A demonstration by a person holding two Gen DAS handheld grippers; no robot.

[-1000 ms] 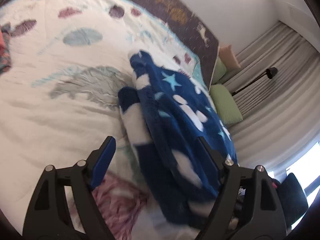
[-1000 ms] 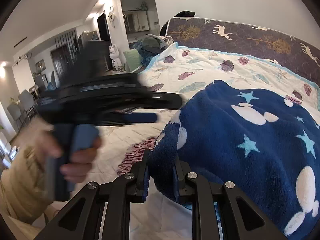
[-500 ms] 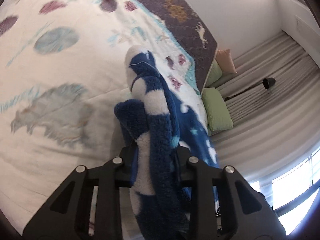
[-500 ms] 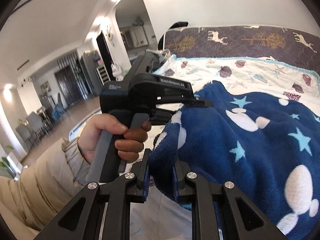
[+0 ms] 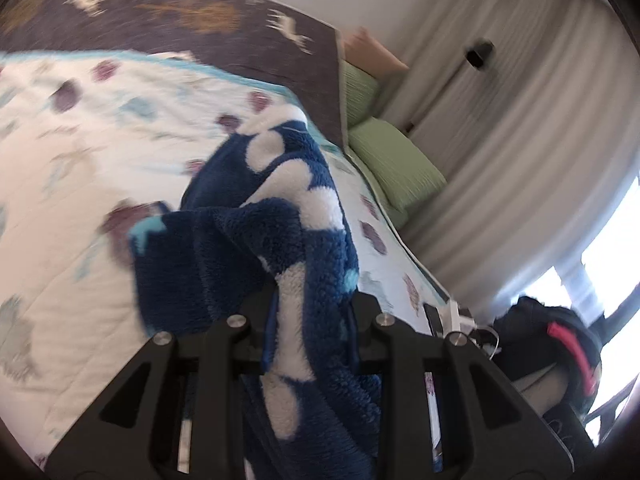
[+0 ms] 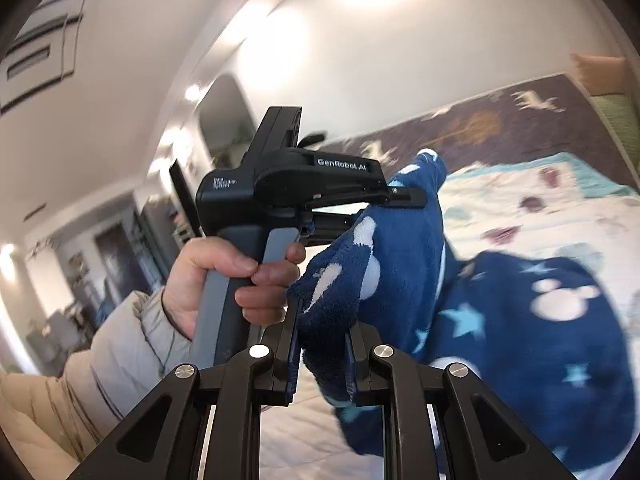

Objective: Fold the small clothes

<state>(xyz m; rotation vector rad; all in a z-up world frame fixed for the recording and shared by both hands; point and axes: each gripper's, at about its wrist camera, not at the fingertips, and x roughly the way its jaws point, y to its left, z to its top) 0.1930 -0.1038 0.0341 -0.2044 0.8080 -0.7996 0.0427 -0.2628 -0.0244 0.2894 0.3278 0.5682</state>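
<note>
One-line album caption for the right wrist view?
Two hand-held grippers lift a blue starry fleece garment above the bed.

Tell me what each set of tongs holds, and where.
Both hold the blue fleece garment: left tongs and right tongs each clamp a bunched edge.

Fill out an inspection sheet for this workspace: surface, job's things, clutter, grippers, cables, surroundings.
Surface: bed under a white quilt with shell prints, dark deer-print headboard.
Job's things: navy fleece garment with white blobs and pale stars, one end lifted off the quilt.
Clutter: two green pillows beside the bed.
Grippers: left gripper shut on the garment, its jaws having just closed; right gripper shut on another edge.
Cables: thin white cable past the bed corner.
Surroundings: grey curtains, bright window, black floor lamp.
</note>
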